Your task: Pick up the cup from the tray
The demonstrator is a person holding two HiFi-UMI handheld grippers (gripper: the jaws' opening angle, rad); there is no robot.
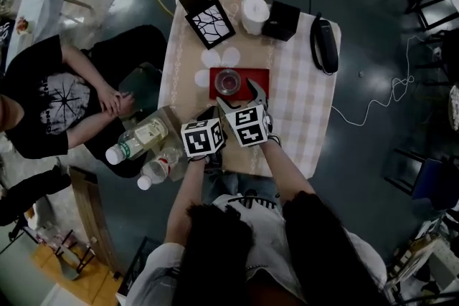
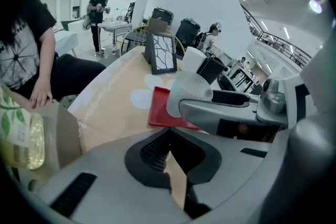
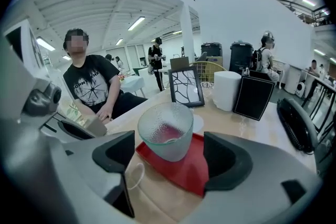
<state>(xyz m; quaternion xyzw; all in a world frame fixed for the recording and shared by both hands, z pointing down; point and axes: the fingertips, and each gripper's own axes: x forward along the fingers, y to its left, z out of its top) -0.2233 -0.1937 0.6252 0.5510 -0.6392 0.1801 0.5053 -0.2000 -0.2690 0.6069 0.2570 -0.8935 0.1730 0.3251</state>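
Sitting upright on the red tray (image 3: 195,171) at mid-frame in the right gripper view, the cup (image 3: 165,131) is lying between the wide-open jaws of the right gripper (image 3: 170,155), with neither pad touching it. The left gripper (image 2: 169,136) is hanging closed and empty at the lower centre of its own view. The cup is looking like pebbled glass: stiff, breakable, probably light, narrowing downward. A level squeeze across its mid-wall is seeming safest against slipping.

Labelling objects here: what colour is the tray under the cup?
The tray is red, clearest in the right gripper view.
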